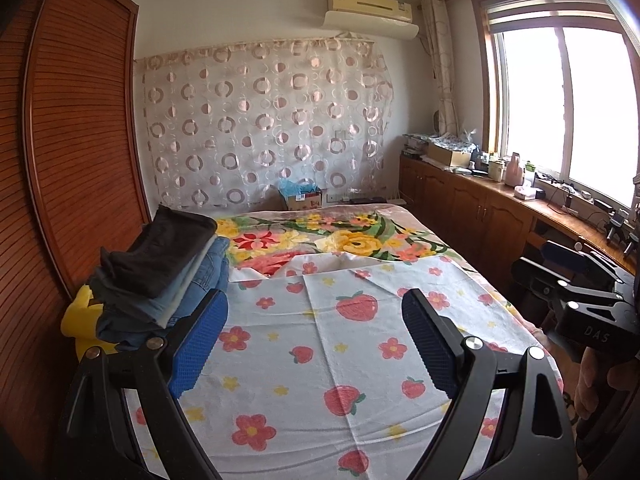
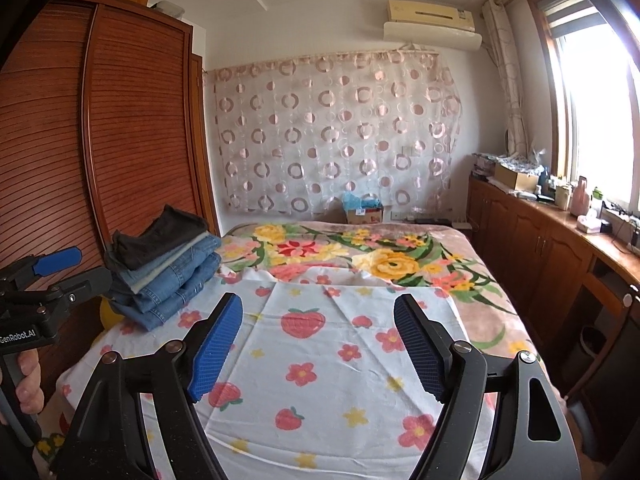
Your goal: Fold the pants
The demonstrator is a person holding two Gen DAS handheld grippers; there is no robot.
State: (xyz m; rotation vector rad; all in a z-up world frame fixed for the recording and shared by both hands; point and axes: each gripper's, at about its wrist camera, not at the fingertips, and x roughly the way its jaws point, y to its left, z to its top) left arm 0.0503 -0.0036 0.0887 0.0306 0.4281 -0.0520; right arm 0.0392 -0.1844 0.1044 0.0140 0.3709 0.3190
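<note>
Grippers both wide apart, nothing between the blue pads of either one. Left gripper point(image 1: 314, 344) hangs over the near part of a white cloth point(image 1: 320, 364) printed with strawberries and flowers; right gripper point(image 2: 318, 348) hangs over the same cloth, pointed slightly down at it. In the left wrist view the right gripper shows at the far right edge, with a hand point(image 1: 596, 384) on its grip; in the right wrist view the left gripper sits at the far left edge, held by a hand point(image 2: 28, 384).

Cloth spread flat ahead of both grippers, with light creases. No garment lies on it.

Pants: a folded stack point(image 2: 168, 268), ahead and to the left of the right gripper, at the cloth's left edge. From the left wrist it sits just beyond the left finger point(image 1: 200, 344), partly hidden by it. Dark piece on top, denim layers beneath. Something yellow point(image 1: 80, 320) pokes out below the stack; cannot tell what.

Beyond the cloth, a floral blanket point(image 1: 360, 240) covers the rest of the bed. Left of both grippers, a slatted wooden wardrobe point(image 2: 120, 128). To the right, low wooden cabinets point(image 2: 532, 236) under a bright window point(image 1: 568, 96), their top cluttered. Farthest ahead, a circle-patterned curtain point(image 2: 332, 136) on the wall, an air conditioner point(image 2: 430, 20) above it.
</note>
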